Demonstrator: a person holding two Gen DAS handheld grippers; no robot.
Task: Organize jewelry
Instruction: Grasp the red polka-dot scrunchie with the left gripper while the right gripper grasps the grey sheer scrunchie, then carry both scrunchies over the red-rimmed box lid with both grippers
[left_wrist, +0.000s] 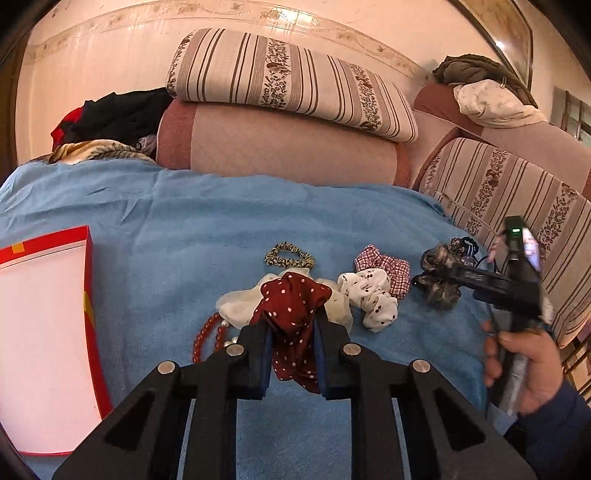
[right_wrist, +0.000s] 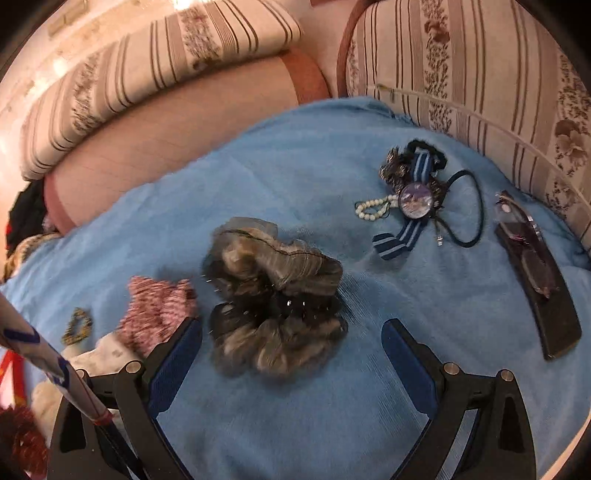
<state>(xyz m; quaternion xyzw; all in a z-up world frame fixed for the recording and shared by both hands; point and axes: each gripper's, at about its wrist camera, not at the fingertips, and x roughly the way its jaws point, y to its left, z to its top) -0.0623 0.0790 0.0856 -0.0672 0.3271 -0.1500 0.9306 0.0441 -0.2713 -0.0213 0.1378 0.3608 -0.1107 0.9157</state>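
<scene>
My left gripper (left_wrist: 291, 325) is shut on a dark red polka-dot scrunchie (left_wrist: 291, 314), held over the blue cloth (left_wrist: 184, 229). Under it lie a cream scrunchie (left_wrist: 236, 304) and a red bead bracelet (left_wrist: 207, 336). A leopard hair tie (left_wrist: 290, 255), a white cherry-print scrunchie (left_wrist: 373, 295) and a red plaid scrunchie (left_wrist: 384, 266) lie beyond. My right gripper (right_wrist: 291, 332) is open, its jaws on either side of a grey-brown scrunchie (right_wrist: 273, 295). The right gripper also shows in the left wrist view (left_wrist: 454, 275).
A red-rimmed white box (left_wrist: 44, 332) lies at the left. A blue ribbon brooch (right_wrist: 413, 199), a pearl bracelet (right_wrist: 373, 208), a black elastic (right_wrist: 469, 210) and glasses on a dark case (right_wrist: 535, 273) lie at the right. Striped cushions (left_wrist: 288, 81) border the cloth.
</scene>
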